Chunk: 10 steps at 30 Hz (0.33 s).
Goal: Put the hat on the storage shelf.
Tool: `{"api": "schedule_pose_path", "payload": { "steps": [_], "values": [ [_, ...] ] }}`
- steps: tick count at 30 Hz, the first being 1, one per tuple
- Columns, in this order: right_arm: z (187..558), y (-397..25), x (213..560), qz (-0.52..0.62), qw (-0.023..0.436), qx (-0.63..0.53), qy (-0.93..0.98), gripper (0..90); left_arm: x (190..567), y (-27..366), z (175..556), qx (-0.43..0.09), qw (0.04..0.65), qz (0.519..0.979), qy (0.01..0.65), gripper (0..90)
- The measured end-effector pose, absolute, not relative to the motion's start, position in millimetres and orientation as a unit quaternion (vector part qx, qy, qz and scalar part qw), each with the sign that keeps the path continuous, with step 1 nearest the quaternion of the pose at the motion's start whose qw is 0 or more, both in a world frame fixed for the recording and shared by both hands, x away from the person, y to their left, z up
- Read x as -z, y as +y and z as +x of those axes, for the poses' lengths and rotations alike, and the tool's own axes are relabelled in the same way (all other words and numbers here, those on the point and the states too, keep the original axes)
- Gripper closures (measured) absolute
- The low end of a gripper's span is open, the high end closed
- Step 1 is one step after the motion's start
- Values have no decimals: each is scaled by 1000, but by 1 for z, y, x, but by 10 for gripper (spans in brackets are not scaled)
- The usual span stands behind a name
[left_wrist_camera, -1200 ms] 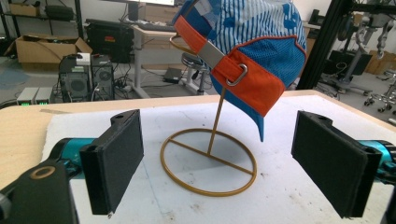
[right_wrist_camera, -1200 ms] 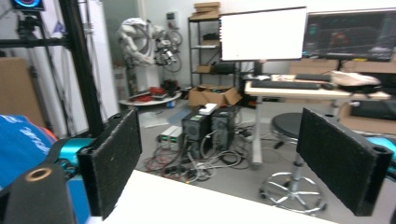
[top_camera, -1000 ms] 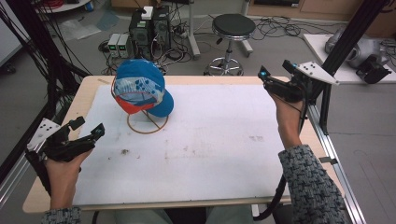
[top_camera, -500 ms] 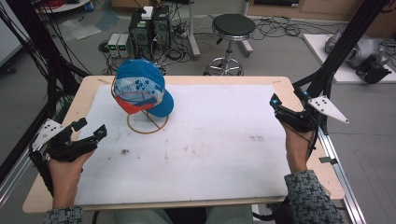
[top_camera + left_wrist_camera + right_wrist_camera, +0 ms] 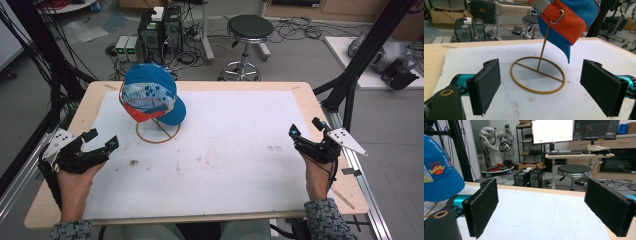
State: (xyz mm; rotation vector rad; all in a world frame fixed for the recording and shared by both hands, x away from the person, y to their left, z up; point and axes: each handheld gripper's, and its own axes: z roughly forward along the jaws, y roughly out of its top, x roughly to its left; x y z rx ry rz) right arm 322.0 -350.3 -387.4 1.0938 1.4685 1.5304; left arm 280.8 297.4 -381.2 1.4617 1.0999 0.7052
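A blue baseball cap (image 5: pixel 150 92) with an orange-trimmed back strap sits perched on a gold wire stand (image 5: pixel 157 131) in the upper left of the high view, on the white mat (image 5: pixel 240 150) that covers most of the wooden table (image 5: pixel 320 107). The stand's ring base lies flat on the mat, with a thin rod rising from its crossbar into the cap. In the left gripper view the cap (image 5: pixel 569 17) hangs at the top of the frame, its metal buckle facing the camera and its brim pointing down above the ring (image 5: pixel 537 75).

At the lower left of the high view, the left hand-held gripper (image 5: pixel 95 142) is held over the mat's edge, aimed toward the stand and well apart from it; its black padded jaws stand wide apart and grasp nothing. At the right edge of the frame, the right hand-held gripper (image 5: pixel 306 129) hovers near the table's side, jaws likewise spread and empty, far from the cap. The right gripper view shows the cap (image 5: pixel 440 172) at the left edge, with bare mat between the two pads.

Beyond the table, at the top of the high view, stand a black round stool (image 5: pixel 249 30) and computer towers (image 5: pixel 160 30) on the grey floor amid loose cables.
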Motion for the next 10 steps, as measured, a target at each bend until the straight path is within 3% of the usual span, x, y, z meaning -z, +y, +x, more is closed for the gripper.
{"api": "schedule_pose_path", "payload": {
  "steps": [10],
  "values": [
    [315,-348,404,418,371,-588,585,112,392,298,285,-293,542,627,477,169]
  ]
}}
